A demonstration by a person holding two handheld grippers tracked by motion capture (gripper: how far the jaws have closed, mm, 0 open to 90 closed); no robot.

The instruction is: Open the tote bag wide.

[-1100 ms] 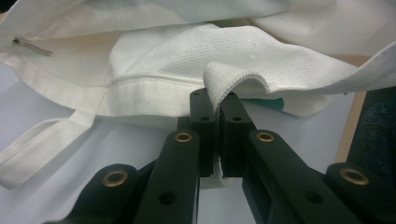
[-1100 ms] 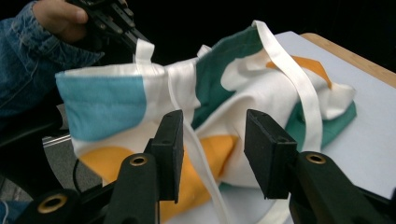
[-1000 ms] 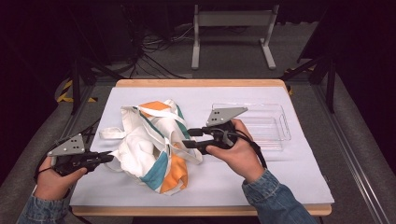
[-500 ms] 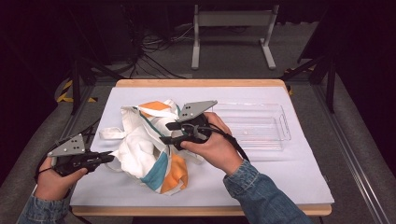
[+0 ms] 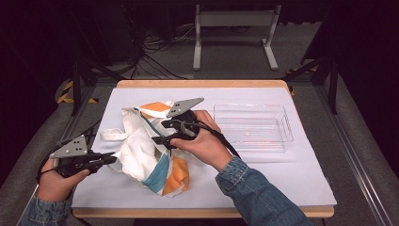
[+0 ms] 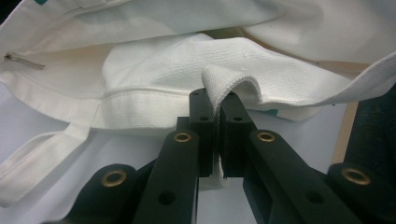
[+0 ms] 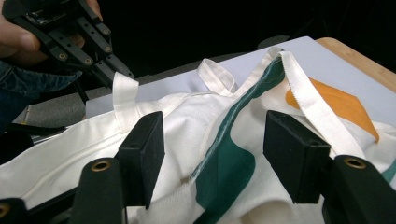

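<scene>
A white tote bag (image 5: pixel 139 155) with orange and teal patches lies crumpled on the table's left half. My left gripper (image 5: pixel 112 159) sits at the bag's left edge. In the left gripper view it (image 6: pixel 217 100) is shut on a fold of the bag's white hem (image 6: pixel 154 74). My right gripper (image 5: pixel 158 133) hovers over the bag's middle, pointing left. Its jaws (image 7: pixel 215 140) have just been opening and stand wide apart above the cloth (image 7: pixel 187 116), with nothing pressed between the pads. A strap (image 7: pixel 317 107) runs past the right-hand jaw. Farther off, the left gripper (image 7: pixel 109 65) grips the bag's edge.
A clear plastic tray (image 5: pixel 251 127) stands right of the bag, beside the right hand. A white sheet (image 5: pixel 282 174) covers the wooden table. A metal stand (image 5: pixel 235 28) and cables lie on the floor beyond the far edge.
The right hand has moved left from the tray side to above the bag's middle, and its jaws have spread wider. The left hand has kept still, gripping the bag's hem.
</scene>
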